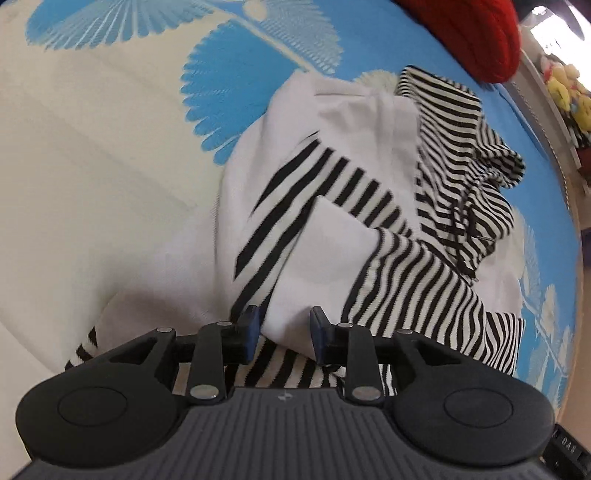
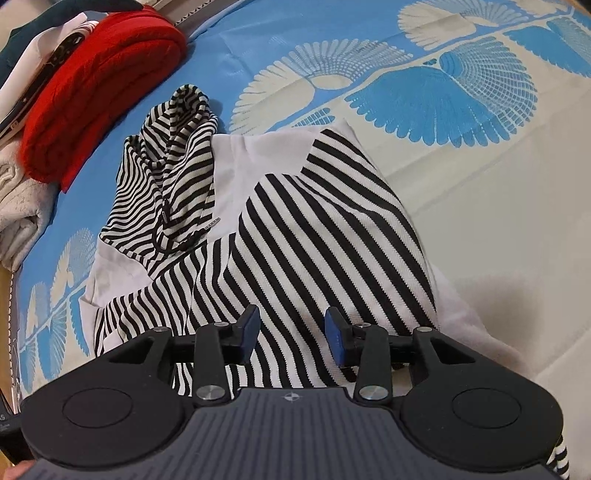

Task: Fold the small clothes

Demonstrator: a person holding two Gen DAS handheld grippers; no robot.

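Observation:
A small black-and-white striped hooded top with white panels (image 1: 369, 192) lies crumpled on a blue and cream patterned sheet (image 1: 110, 155). It also shows in the right wrist view (image 2: 314, 229), hood (image 2: 173, 155) at the far left. My left gripper (image 1: 283, 334) is open, its blue pads on either side of a white fold of the top at the near edge. My right gripper (image 2: 291, 334) is open just above a wide-striped part of the top, nothing between its pads.
A folded red knit garment (image 2: 99, 85) lies beyond the hood, also in the left wrist view (image 1: 476, 33). A grey-white folded cloth (image 2: 18, 206) sits at the left edge. Yellow soft toys (image 1: 569, 96) stand on a shelf past the bed edge.

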